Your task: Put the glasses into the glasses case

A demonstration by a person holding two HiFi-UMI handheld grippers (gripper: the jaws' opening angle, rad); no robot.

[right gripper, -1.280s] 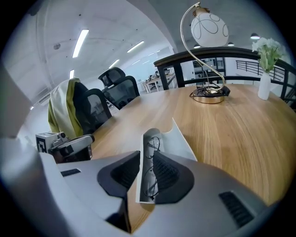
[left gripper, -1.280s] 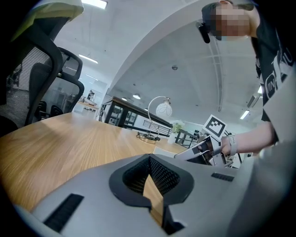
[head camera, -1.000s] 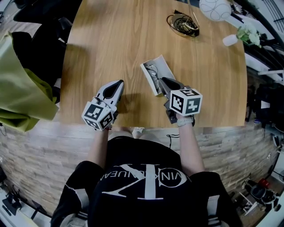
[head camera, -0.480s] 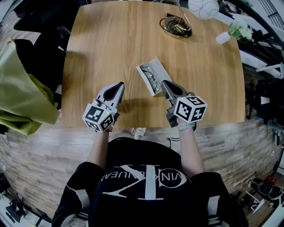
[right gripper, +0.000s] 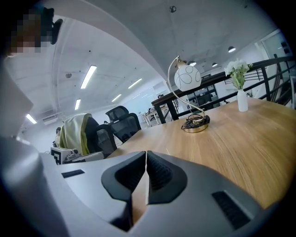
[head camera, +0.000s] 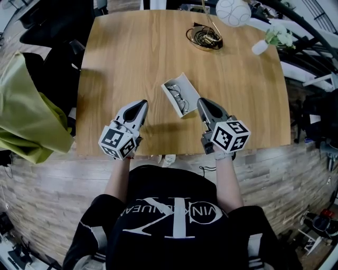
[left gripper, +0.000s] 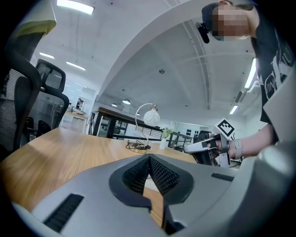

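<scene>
An open white glasses case (head camera: 174, 87) lies on the wooden table (head camera: 132, 58), with the thin-framed glasses (head camera: 181, 99) inside it. My right gripper (head camera: 203, 103) hovers just right of the case's near end, jaws shut and empty, apart from the case. To the left of the case my left gripper (head camera: 141, 105) is over the near part of the table, also shut with nothing in it. In the left gripper view the jaws (left gripper: 149, 159) meet, and the right gripper's fingers (left gripper: 200, 146) show beyond. The right gripper view shows its jaws (right gripper: 146, 155) pressed together.
A round tray of coiled cables (head camera: 203, 37) and a lamp with a white globe (head camera: 233, 11) stand at the table's far side, a small white vase with flowers (head camera: 260, 46) at far right. A chair draped in green cloth (head camera: 29, 113) stands left of the table.
My right gripper has drawn back from over the case toward the near edge, uncovering the glasses in it. The left gripper has barely moved.
</scene>
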